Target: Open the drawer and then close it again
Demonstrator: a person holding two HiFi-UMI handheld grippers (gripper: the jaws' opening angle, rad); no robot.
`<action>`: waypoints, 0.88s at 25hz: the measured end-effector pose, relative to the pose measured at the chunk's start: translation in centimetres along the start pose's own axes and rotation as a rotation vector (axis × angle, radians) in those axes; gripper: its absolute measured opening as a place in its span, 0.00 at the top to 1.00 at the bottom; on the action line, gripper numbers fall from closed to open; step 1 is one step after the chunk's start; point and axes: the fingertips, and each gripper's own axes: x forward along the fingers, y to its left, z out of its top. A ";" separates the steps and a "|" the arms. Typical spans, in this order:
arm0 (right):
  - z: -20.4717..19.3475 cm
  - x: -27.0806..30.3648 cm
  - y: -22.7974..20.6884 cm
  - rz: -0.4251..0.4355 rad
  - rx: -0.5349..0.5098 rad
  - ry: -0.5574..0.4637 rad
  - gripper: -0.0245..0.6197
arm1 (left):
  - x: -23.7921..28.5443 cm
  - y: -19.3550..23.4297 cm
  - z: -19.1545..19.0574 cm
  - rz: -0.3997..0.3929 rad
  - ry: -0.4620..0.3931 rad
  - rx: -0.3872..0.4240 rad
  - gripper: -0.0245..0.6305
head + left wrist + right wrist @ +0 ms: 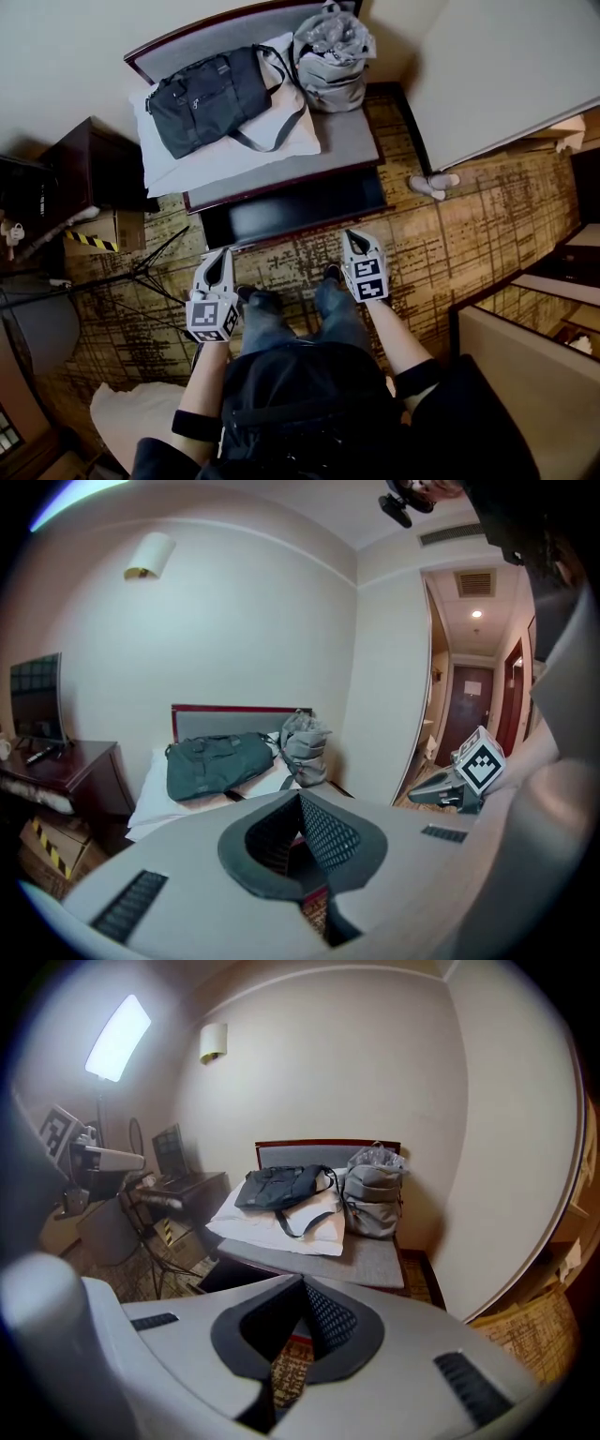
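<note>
A dark, glossy drawer front (291, 211) runs along the foot of a low grey-topped bed (352, 141), just below its red-brown frame; it also shows in the right gripper view, drawer front (230, 1277). Whether it is pulled out I cannot tell. My left gripper (223, 255) hovers over the carpet a short way in front of the drawer's left end, shut and empty. My right gripper (352, 235) is near the drawer's right end, also shut and empty. In their own views the left gripper (300, 801) and right gripper (303, 1284) have their pads together, pointing toward the bed.
A dark duffel bag (211, 98) lies on a white pillow (234, 150), with a grey backpack (330, 56) beside it. A tripod's legs (141, 274), a taped cardboard box (101, 234) and a dark wooden desk (84, 155) stand left. Another person's foot (433, 184) is at the right.
</note>
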 end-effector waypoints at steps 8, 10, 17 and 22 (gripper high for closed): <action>-8.2 2.4 -1.1 -0.028 0.075 0.174 0.96 | 2.3 -2.0 -0.8 -0.095 0.043 0.056 0.96; -11.0 3.1 -1.4 -0.032 0.097 0.225 0.96 | 2.9 -3.2 -1.8 -0.129 0.068 0.076 0.96; -20.6 8.2 -1.0 -0.022 0.219 0.383 0.96 | 7.0 -6.5 -6.8 -0.231 0.128 0.063 0.96; -26.5 13.0 -1.3 -0.020 0.277 0.449 0.96 | 11.6 -8.9 -12.0 -0.279 0.137 0.097 0.96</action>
